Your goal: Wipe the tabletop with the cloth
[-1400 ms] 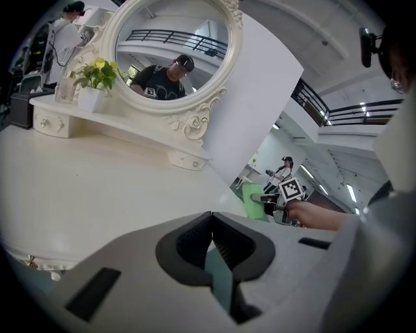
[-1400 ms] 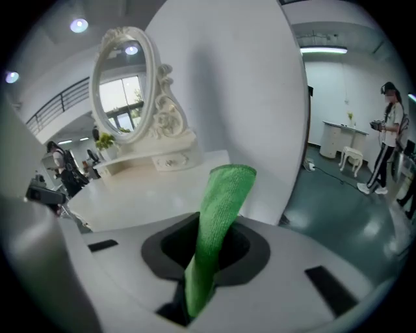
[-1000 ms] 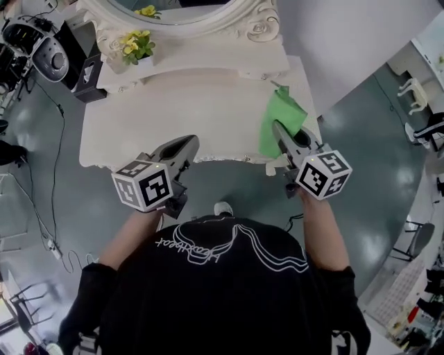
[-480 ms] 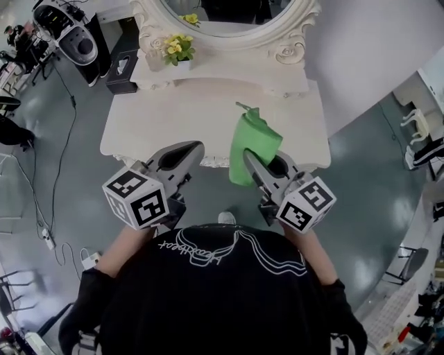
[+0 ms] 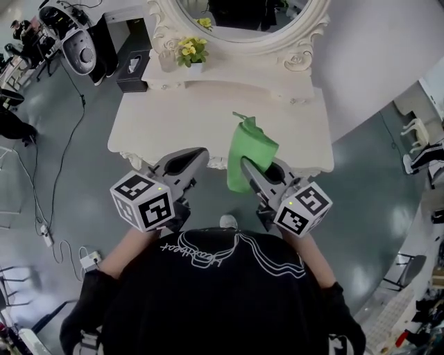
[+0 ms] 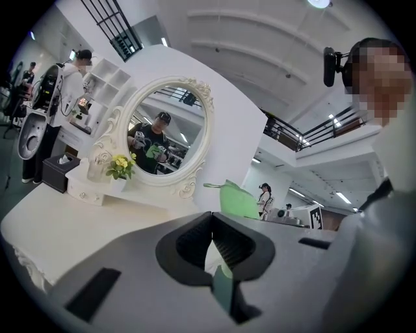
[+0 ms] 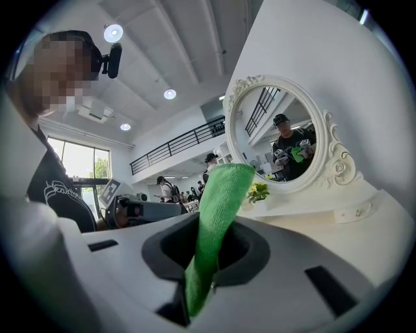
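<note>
A green cloth [image 5: 251, 151] stands folded up out of my right gripper [image 5: 245, 163], which is shut on it over the front edge of the white dressing table [image 5: 173, 118]. In the right gripper view the cloth [image 7: 221, 195] rises between the shut jaws of the right gripper [image 7: 214, 224] and covers part of the tabletop [image 7: 364, 227]. My left gripper [image 5: 187, 161] is shut on nothing at the table's front edge, left of the cloth. In the left gripper view the left gripper [image 6: 211, 218] points across the tabletop [image 6: 58, 227], with the cloth [image 6: 237, 200] showing to its right.
An oval mirror [image 5: 243, 17] in an ornate white frame stands at the back of the table, with a small pot of yellow flowers [image 5: 192, 50] on the raised shelf. A black tissue box [image 5: 132, 66] and equipment [image 5: 78, 47] sit to the left. Cables [image 5: 48, 229] lie on the floor.
My right gripper has carried the cloth left from the table's right end to its front middle. The left gripper has stayed shut by the front edge.
</note>
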`<state>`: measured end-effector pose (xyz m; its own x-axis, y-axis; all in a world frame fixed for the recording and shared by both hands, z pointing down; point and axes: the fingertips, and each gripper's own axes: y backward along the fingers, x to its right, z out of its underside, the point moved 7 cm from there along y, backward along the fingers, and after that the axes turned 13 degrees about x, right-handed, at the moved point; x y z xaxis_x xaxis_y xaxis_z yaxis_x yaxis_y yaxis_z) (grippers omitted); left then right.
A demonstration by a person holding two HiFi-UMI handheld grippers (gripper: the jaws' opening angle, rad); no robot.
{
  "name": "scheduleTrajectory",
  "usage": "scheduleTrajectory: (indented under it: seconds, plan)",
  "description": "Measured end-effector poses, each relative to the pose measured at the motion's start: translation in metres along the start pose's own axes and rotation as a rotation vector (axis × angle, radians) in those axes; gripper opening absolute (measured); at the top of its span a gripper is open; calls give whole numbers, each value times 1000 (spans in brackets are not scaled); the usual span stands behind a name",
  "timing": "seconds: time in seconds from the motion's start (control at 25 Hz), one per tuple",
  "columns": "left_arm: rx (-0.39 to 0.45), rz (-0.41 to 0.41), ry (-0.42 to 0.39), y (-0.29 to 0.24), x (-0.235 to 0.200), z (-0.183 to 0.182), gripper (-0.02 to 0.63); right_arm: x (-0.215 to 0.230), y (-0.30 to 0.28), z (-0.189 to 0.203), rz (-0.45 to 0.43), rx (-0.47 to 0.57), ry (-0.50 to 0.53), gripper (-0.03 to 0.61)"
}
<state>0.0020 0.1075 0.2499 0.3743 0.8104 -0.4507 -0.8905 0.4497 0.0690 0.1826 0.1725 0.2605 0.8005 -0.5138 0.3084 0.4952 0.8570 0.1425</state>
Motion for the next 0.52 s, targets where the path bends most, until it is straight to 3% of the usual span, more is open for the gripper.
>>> scheduleTrajectory:
  seconds: [0.52]
  plan:
    - [-6,2,5,10,-6,0,5,-11,-8,2,9,0,5,54]
